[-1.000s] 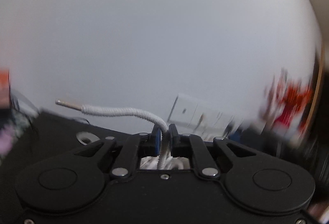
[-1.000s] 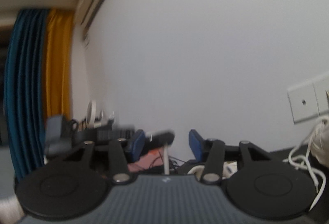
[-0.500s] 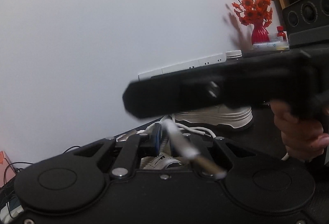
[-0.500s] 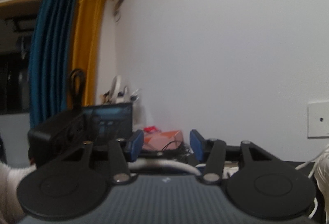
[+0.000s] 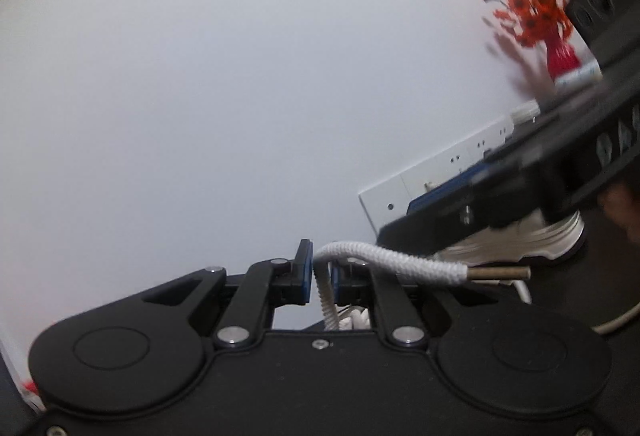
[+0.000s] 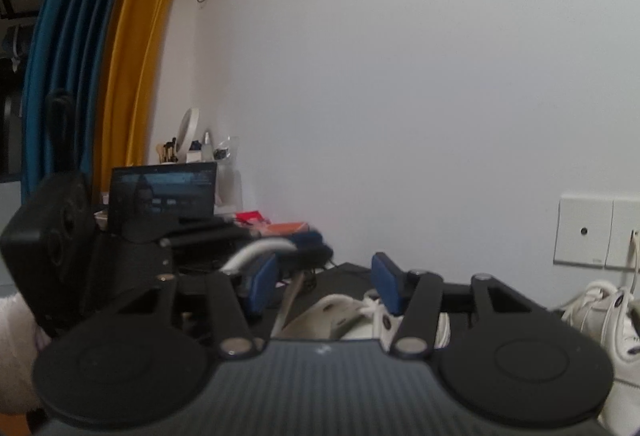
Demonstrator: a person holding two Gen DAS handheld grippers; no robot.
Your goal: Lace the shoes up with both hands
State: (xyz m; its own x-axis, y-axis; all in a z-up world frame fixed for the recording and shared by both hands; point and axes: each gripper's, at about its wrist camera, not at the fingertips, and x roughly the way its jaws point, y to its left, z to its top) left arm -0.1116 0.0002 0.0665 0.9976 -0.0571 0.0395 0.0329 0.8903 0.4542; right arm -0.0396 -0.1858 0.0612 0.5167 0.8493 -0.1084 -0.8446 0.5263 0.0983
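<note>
The left gripper [image 5: 320, 282] pinches a white shoelace [image 5: 384, 256] between its blue pads [image 5: 305, 272]; the lace rises through the narrow gap and bends right, past the right fingertip, ending in a metal aglet [image 5: 500, 273]. Just beyond that tip, the right gripper [image 6: 324, 286] reaches in with jaws spread wide and nothing between them. Between and beyond its fingers lies a white shoe [image 6: 352, 316], a second white sneaker [image 6: 600, 312] farther right. Ahead of the left fingers, a white sneaker [image 5: 520, 240] sits on the dark table [image 5: 560, 284], wall sockets [image 5: 440, 176] and red flowers [image 5: 540, 20] behind.
</note>
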